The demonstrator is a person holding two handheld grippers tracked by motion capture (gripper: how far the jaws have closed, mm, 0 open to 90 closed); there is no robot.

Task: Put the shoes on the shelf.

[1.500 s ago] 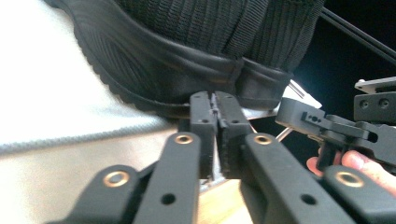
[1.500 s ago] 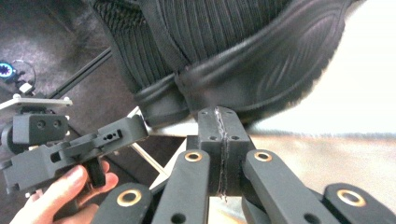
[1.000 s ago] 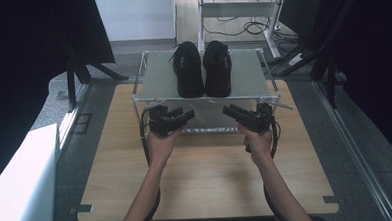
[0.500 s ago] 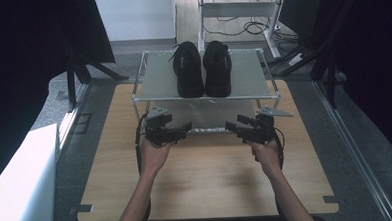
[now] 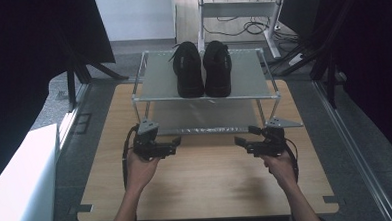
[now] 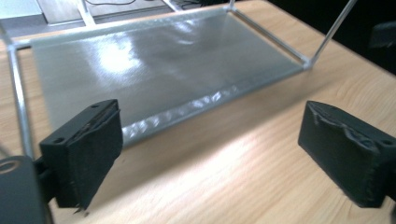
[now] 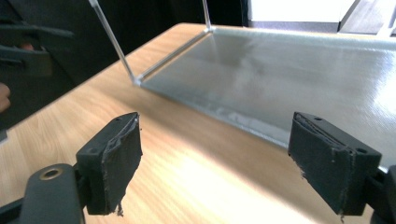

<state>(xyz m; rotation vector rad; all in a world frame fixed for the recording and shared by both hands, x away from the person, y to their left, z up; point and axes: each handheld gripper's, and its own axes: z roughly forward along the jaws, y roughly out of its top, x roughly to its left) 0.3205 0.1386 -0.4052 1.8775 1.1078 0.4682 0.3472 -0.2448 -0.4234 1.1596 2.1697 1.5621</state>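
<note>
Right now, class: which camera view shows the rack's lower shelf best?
The left gripper view: the lower shelf spreads wide beyond the open left gripper. The right gripper view shows one corner of it; the high view shows it partly under the shoes' shelf.

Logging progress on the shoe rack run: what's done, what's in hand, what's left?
Done: both black shoes sit side by side on the rack's top shelf. In hand: nothing; the left gripper and right gripper are open above the table in front of the rack. Left: likely nothing; the lower shelf is bare.
</note>
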